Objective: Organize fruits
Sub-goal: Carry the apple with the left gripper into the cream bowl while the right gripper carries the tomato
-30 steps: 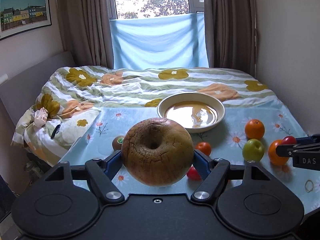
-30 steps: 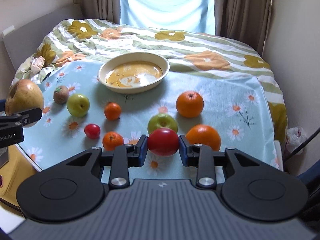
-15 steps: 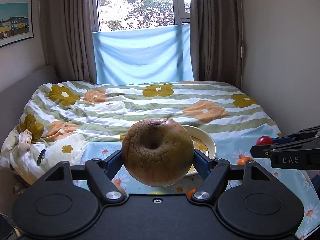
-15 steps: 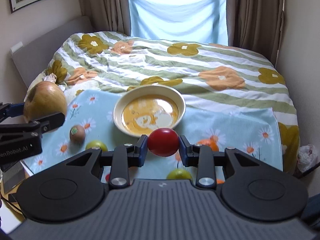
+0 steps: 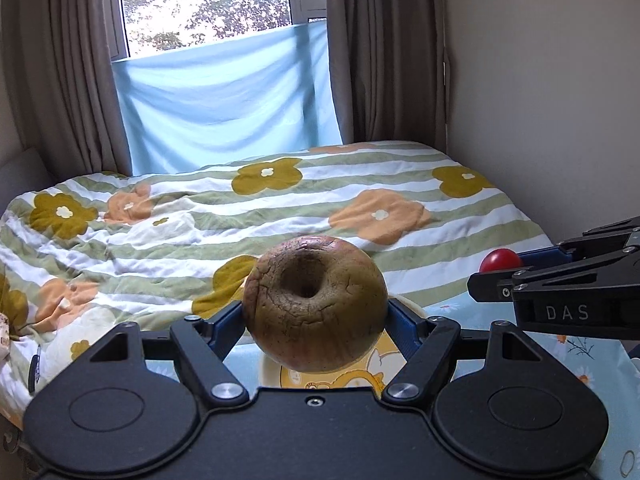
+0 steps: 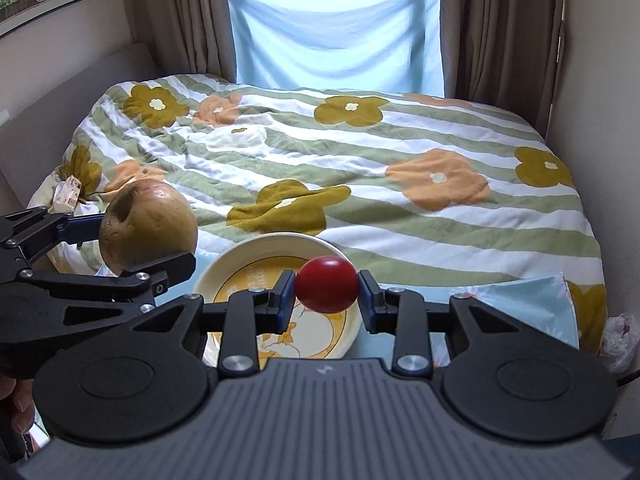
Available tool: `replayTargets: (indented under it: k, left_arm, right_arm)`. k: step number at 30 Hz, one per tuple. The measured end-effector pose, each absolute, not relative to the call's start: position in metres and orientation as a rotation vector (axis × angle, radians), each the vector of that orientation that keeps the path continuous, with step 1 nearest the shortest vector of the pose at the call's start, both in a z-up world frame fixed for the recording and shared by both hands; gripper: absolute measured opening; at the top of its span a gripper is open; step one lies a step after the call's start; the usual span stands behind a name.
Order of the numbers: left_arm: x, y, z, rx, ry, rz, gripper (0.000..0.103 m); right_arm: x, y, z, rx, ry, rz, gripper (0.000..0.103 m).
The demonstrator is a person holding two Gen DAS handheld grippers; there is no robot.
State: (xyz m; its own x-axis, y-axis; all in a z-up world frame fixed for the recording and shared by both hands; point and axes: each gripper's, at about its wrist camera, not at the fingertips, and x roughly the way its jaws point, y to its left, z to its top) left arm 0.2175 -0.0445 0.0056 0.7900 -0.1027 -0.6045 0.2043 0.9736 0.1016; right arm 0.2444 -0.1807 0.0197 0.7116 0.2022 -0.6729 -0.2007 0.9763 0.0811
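Observation:
My left gripper (image 5: 315, 316) is shut on a large brown cracked apple (image 5: 315, 304) and holds it in the air above the near part of the cream bowl (image 5: 276, 372). My right gripper (image 6: 326, 298) is shut on a small red tomato (image 6: 327, 284) and holds it above the bowl (image 6: 256, 256), which has a yellow cartoon print inside. In the right wrist view the left gripper (image 6: 132, 252) with the apple (image 6: 148, 228) sits just left of the bowl. In the left wrist view the right gripper (image 5: 504, 270) and tomato (image 5: 500, 260) show at the right edge.
The bowl stands on a light blue daisy tablecloth (image 6: 536, 300) at the foot of a bed with a flowered striped quilt (image 6: 360, 168). Walls lie close on the right. The other fruits are hidden below both grippers.
Both grippers have lifted and moved forward with their fruits, from over the scattered fruits to over the bowl. The loose fruits on the cloth have dropped out of view.

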Motion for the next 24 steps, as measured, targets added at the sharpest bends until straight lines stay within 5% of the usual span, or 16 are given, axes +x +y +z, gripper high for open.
replayTargets:
  k: [24]
  left_arm:
    - [0.323, -0.065, -0.105, 0.291, 0.806, -0.318, 0.08]
  right_arm:
    - [0.327, -0.198, -0.049, 0.094, 0.884, 0.087, 0.048]
